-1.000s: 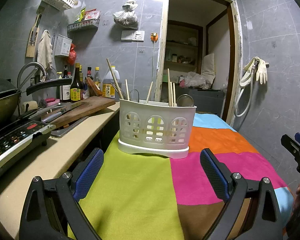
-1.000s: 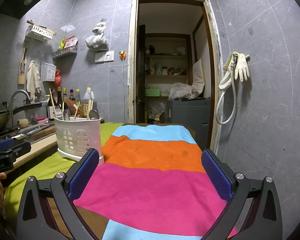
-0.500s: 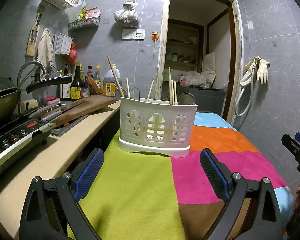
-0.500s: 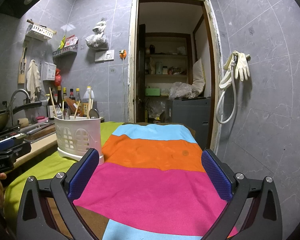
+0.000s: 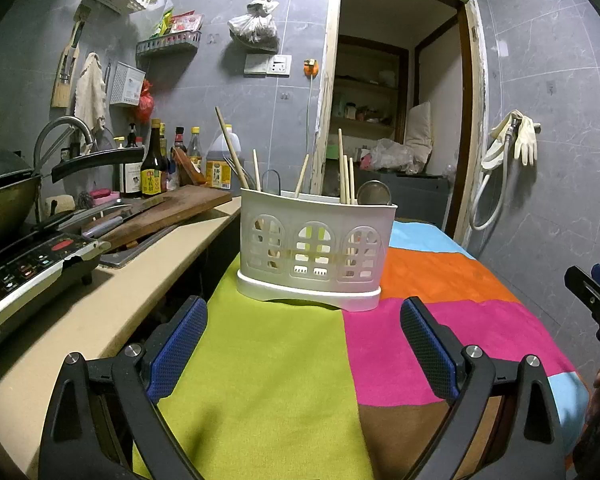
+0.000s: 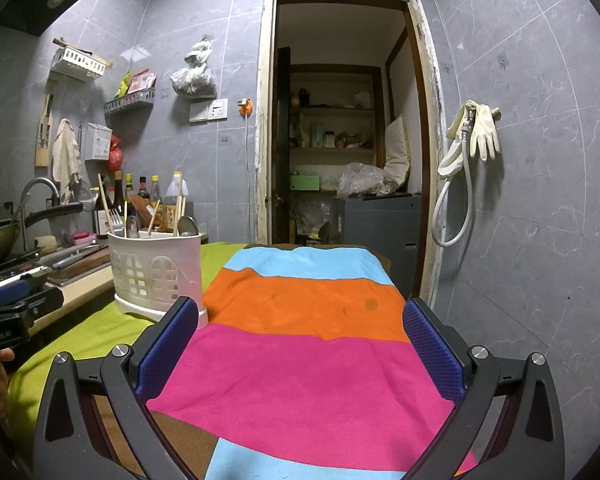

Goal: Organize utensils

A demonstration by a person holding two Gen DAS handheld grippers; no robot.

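Both hand-held grippers empty, utensils already in the caddy

Left hand-held gripper [image 5: 302, 344] and right hand-held gripper [image 6: 298, 350] gape wide; white caddy [image 5: 314, 250] at twelve o'clock on the counter's striped cloth [image 5: 268, 368] — approach chopsticks [image 5: 342, 168] squarely.

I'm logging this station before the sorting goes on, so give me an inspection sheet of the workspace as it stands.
Surface: striped cloth covers the table, bare apart from the caddy.
Job's things: white caddy upright on the green stripe, holding chopsticks, a fork and a spoon.
Clutter: on the counter, a chopping board, bottles, a wok.
Grippers: left tool open, empty; right tool open, empty.
Cables: hose on the wall.
Surroundings: open doorway, gloves hanging.
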